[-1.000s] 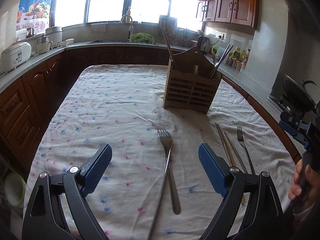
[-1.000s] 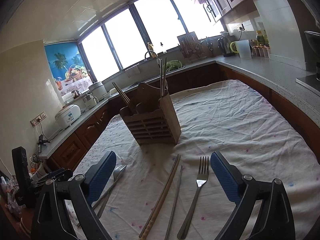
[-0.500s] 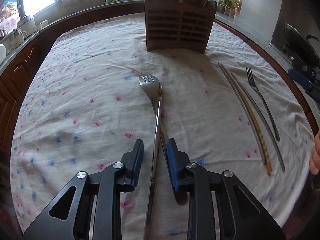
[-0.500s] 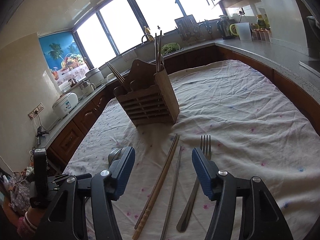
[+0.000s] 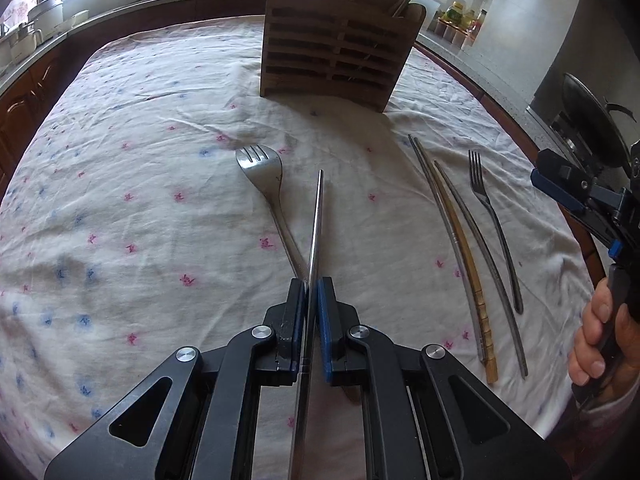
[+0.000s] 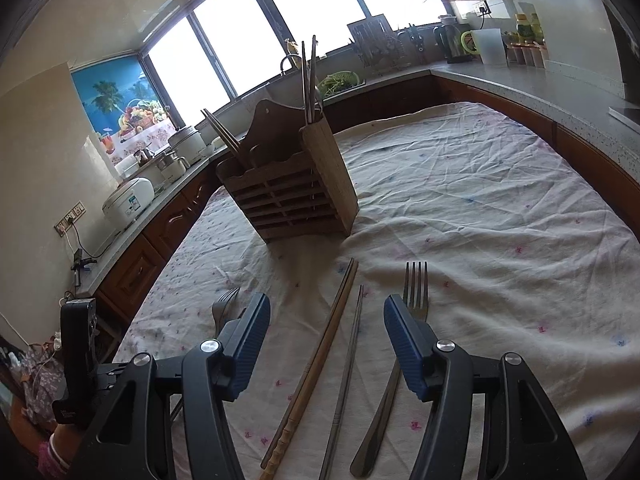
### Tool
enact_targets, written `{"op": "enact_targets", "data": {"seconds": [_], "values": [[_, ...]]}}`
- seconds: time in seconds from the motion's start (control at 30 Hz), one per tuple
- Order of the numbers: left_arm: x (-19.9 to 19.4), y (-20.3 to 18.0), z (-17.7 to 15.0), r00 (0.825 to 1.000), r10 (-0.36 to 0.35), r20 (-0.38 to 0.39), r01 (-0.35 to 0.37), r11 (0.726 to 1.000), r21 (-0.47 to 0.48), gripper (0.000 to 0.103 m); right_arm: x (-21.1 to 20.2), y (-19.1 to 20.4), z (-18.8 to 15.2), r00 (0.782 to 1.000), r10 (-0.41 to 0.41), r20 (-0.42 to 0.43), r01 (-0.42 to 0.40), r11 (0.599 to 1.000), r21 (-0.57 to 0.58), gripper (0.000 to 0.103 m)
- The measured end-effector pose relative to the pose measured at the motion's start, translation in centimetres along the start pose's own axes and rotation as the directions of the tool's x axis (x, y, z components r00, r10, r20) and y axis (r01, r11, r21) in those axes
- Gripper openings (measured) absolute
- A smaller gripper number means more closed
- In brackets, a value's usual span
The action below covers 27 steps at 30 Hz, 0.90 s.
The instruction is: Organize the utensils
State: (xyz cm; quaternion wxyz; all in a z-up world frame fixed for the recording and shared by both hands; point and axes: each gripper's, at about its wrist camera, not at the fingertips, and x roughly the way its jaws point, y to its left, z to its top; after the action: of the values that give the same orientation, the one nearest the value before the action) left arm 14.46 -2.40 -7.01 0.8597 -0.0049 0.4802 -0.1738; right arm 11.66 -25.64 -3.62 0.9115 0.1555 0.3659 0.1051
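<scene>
The left gripper [image 5: 308, 292], its jaws having just closed, clamps a metal chopstick [image 5: 316, 220] at lower centre of the left wrist view; the stick's tip points toward the wooden utensil holder [image 5: 336, 52] at top centre. A wide fork [image 5: 264, 180] lies on the floral tablecloth [image 5: 140, 200] just left of it. In the right wrist view the right gripper [image 6: 326, 332] hangs released, its jaws apart above a wooden chopstick [image 6: 320, 356] and a second metal chopstick [image 6: 348, 364], with a slim fork [image 6: 414, 292] showing just past its right pad.
</scene>
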Motion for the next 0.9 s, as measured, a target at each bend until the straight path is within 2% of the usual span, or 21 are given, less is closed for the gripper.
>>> {"op": "enact_targets", "data": {"seconds": [0.17,0.33,0.4,0.47,0.53,0.6,0.67,0.9], "values": [[-1.0,-1.2,1.5,0.999,-0.022,0.031,0.020,0.998,0.056,0.007,1.4,0.1,-0.1,0.999,0.003,-0.040,-0.004,1.000,-0.011,0.061],[0.4,-2.2,3.6,1.000,-0.011,0.016,0.009,0.991,0.133,0.008,2.7,-0.2,-0.2,0.998,-0.009,-0.070,0.009,1.000,-0.010,0.059],[1.3,-2.5,4.2,1.000,-0.008,-0.002,0.009,0.988,0.153,0.009,3.5,-0.4,-0.4,0.996,-0.017,-0.092,0.016,1.000,-0.010,0.052],[2.1,-2.7,4.5,1.000,0.001,-0.016,0.001,0.987,0.164,0.020,4.3,-0.5,-0.5,0.992,-0.028,-0.119,0.026,1.000,-0.018,0.043],[2.7,-2.9,4.8,0.999,-0.011,-0.031,0.016,0.985,0.173,0.027,5.0,-0.5,-0.7,0.989,-0.037,-0.142,0.033,0.999,-0.029,0.036],[3.2,-3.1,5.0,0.999,-0.021,-0.044,0.028,0.983,0.182,0.027,5.8,-0.5,-0.8,0.986,-0.052,-0.161,0.045,0.998,-0.041,0.034],[3.6,-3.3,5.2,0.998,-0.029,-0.055,0.039,0.982,0.185,0.027,6.7,-0.5,-0.9,0.980,-0.077,-0.182,0.068,0.996,-0.058,0.025],[4.7,-3.9,5.9,0.996,-0.035,-0.088,0.053,0.975,0.217,0.029,9.1,-1.0,-0.1,0.962,-0.140,-0.233,0.118,0.987,-0.109,0.017]]}}
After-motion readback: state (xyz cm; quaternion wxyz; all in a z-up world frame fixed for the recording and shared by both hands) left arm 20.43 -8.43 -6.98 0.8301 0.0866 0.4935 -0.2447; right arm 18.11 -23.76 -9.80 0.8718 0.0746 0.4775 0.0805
